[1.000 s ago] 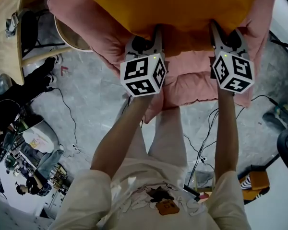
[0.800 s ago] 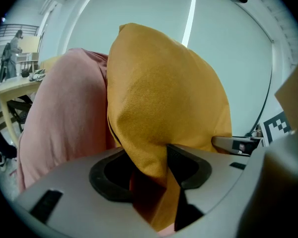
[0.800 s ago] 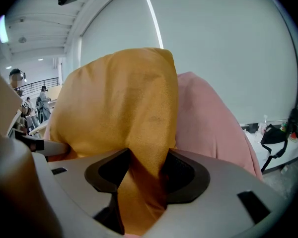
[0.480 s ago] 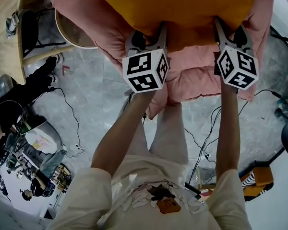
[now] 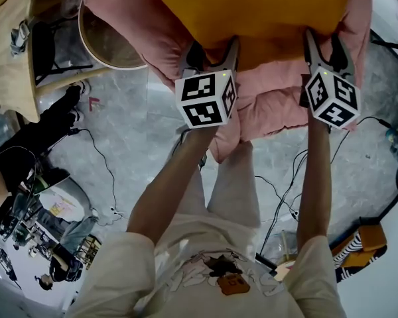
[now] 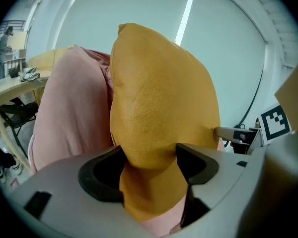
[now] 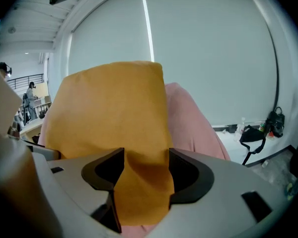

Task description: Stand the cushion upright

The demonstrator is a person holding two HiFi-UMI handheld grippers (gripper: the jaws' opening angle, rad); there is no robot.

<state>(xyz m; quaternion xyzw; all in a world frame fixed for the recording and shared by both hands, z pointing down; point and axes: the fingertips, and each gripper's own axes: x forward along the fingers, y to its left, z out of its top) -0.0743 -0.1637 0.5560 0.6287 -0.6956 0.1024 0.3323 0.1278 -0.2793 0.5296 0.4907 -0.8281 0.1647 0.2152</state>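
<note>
Change since earlier: both grippers sit higher in the head view than a second ago. Both pairs of fingers have just been opening, with cushion fabric between them.
Cushion: the orange cushion (image 5: 252, 8) stands on its lower edge and rises well beyond the fingertips of both grippers. That lower edge runs between both pairs of fingers.
Left gripper: the left gripper (image 5: 213, 50) has its fingers (image 6: 196, 165) partly apart, the pads still pressing a narrowed fold of the cushion (image 6: 159, 103). The body bulges out just beyond the tips.
Right gripper: the right gripper (image 5: 325, 45) has its fingers (image 7: 186, 175) partly apart too. A flat strip of the cushion (image 7: 109, 113) fills the gap and touches both pads.
Support: pink padding (image 5: 152, 38) lies under and behind the cushion, beyond the fingertips, and spreads to the outer side of each pair.
Risk, toppling: the cushion is soft and tall on a squashy base. Once the pads let go, it may sag or fall back toward the fingers, or slump sideways if one pair frees before the other.
Risk, snagging: fabric sits deep between the fingers. Pulling back before they are wide enough could drag the lower edge out and tip the cushion.
Risk, slipping off: the padding's near edge lies under the fingers, so a dragged cushion could slide to the floor (image 5: 132, 144) among the cables (image 5: 99, 158).
</note>
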